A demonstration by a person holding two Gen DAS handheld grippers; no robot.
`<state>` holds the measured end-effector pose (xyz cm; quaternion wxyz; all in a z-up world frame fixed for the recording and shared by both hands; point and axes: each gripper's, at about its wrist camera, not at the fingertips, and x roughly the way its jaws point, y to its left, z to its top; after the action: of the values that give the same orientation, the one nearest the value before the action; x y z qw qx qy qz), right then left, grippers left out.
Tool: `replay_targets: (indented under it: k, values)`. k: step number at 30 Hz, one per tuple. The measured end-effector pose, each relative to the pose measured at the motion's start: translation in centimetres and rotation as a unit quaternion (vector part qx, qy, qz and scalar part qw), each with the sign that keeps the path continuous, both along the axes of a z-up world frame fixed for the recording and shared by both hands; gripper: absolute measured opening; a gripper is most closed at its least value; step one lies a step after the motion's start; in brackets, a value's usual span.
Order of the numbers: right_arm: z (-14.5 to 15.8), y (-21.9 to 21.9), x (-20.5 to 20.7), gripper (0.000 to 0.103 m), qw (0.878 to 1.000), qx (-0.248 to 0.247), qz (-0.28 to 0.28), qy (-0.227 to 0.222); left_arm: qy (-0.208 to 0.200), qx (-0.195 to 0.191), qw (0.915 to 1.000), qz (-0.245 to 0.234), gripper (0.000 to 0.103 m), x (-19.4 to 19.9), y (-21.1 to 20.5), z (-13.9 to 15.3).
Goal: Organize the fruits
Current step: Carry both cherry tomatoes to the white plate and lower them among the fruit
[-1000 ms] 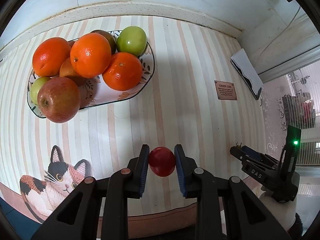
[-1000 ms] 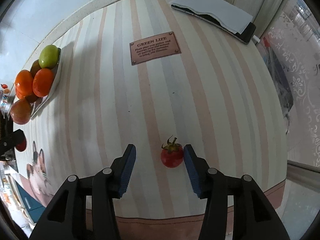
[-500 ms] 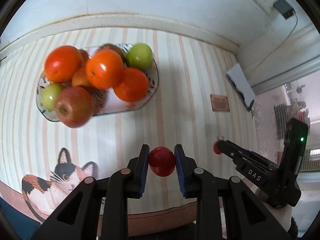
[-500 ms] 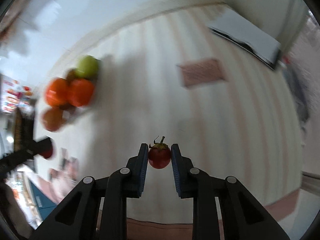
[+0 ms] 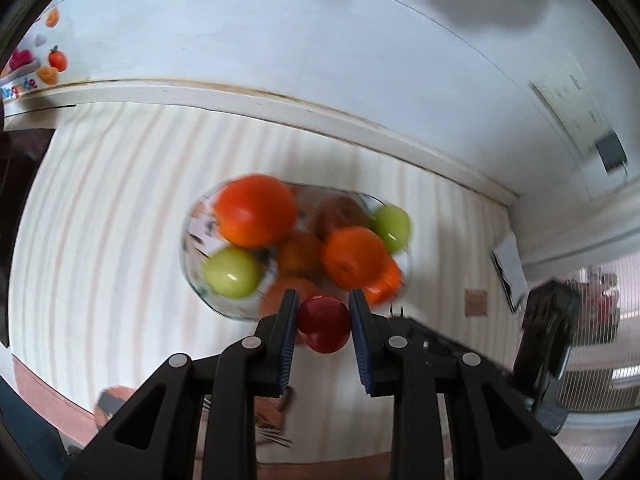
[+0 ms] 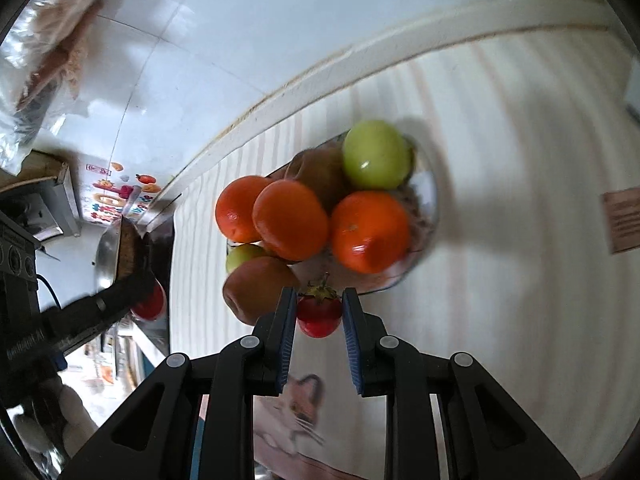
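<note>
My left gripper is shut on a red cherry tomato and holds it in the air just before the near rim of the fruit plate. My right gripper is shut on a second red tomato with a green stem, at the plate's near edge. The plate holds several oranges, green apples and a red apple, piled up. The left gripper also shows at the far left of the right wrist view.
The plate stands on a striped tablecloth near the white back wall. A cat picture is printed at the cloth's front edge. A small brown label lies to the right. A dark tablet lies far right.
Both grippers have swung toward the fruit plate with their tomatoes. The plate is now centred and close in both views. The right gripper closed on its tomato a second ago.
</note>
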<state>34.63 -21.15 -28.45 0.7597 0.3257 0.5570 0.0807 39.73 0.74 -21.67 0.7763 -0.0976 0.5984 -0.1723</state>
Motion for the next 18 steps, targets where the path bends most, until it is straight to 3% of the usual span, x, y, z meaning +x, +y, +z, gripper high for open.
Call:
replay_targets:
  k: [7,18]
  values:
    - [-3.3,3.2,1.2,0.025,1.0,-0.012,-0.018,0.008,0.032,-0.007,0.9994,0.015,0.023,3.6,3.6,-3.1]
    - [-3.3,5.2,1.9,0.026,0.996,-0.085,-0.037,-0.018,0.088,-0.008,0.9959,0.019,0.023,7.7,6.0,-9.6]
